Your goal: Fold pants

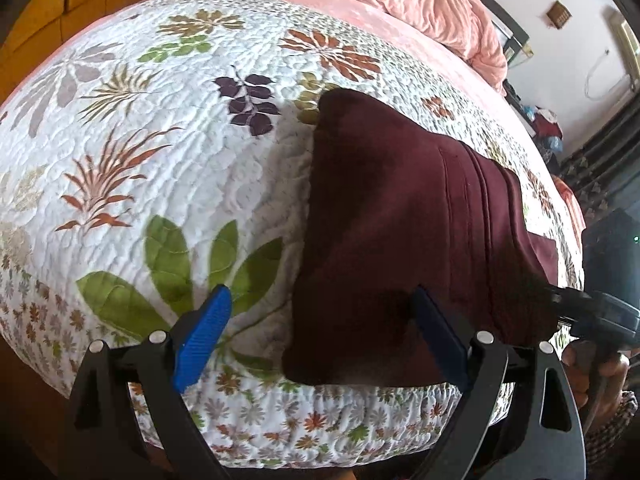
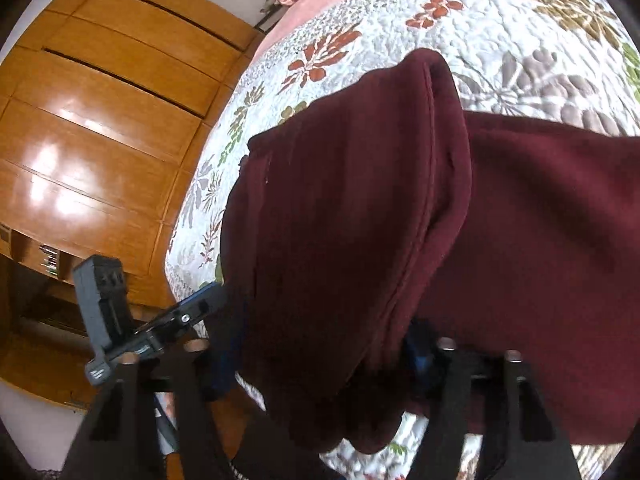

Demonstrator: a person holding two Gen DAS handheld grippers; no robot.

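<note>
Pants on quilt at bed edge, both claws at the near hem

Pants (image 1: 404,236), dark maroon, lie folded on the flowered quilt (image 1: 168,140) at the near edge of the bed, a pink blanket (image 1: 420,4) bunched at the far end. Left claw (image 1: 320,336) stands wide open, holding nothing: its left blue finger (image 1: 204,332) is over bare quilt, well left of the cloth; its right finger sits against the near left corner of the pants, partly dark against the fabric. Right claw (image 1: 580,308) shows at the right side of the left view, at the pants' right edge. In the right wrist view the pants (image 2: 360,220) drape over the right claw (image 2: 320,356), a raised fold hanging down in front and hiding its fingertips, so cannot tell how far it is open or whether it grips. Left claw (image 2: 192,312) shows at the pants' left edge, wooden wardrobe (image 2: 100,120) behind.
</note>
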